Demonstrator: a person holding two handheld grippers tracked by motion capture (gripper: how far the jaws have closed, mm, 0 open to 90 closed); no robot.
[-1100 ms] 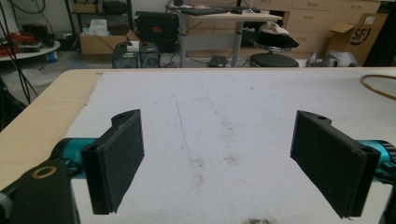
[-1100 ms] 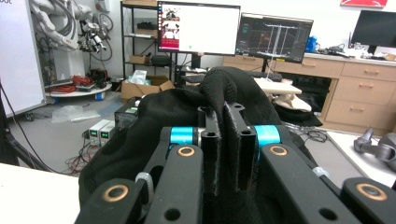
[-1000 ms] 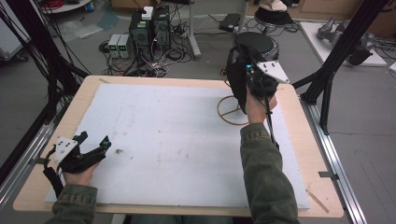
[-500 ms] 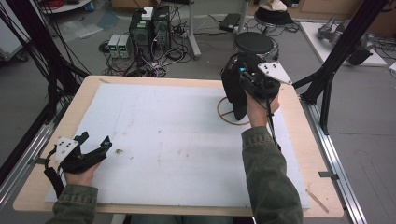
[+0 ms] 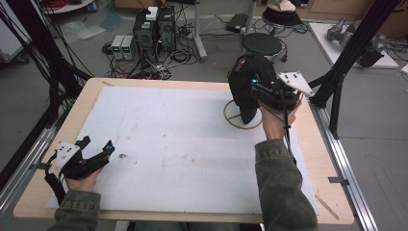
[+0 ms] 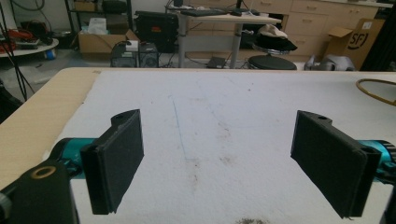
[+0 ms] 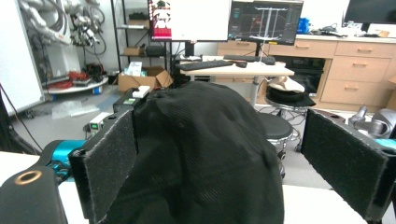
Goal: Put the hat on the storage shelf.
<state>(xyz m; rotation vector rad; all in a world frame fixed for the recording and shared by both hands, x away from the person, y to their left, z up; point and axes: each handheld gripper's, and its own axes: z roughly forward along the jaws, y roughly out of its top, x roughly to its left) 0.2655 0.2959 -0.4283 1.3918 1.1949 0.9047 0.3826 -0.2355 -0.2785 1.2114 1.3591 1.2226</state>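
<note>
Both of my grippers stand open: my right gripper (image 7: 219,163) has just spread its jaws around the soft black mesh cap (image 5: 248,89), which sits over the thin wooden ring (image 5: 234,121) at the table's far right, pads clear of it. It looks light and floppy; I'd pinch its crown. My left gripper (image 6: 229,165) idles, holding nothing.

High view: fixed above near table (image 5: 57,144) edge, looking forward and down, whole white mat (image 5: 168,139) in frame. Left gripper view: low over mat (image 6: 224,121), facing far edge and wooden ring (image 6: 378,91), shared with high view (image 5: 240,115). Right gripper view: close behind black fabric (image 7: 201,154), facing lab desks.
</note>
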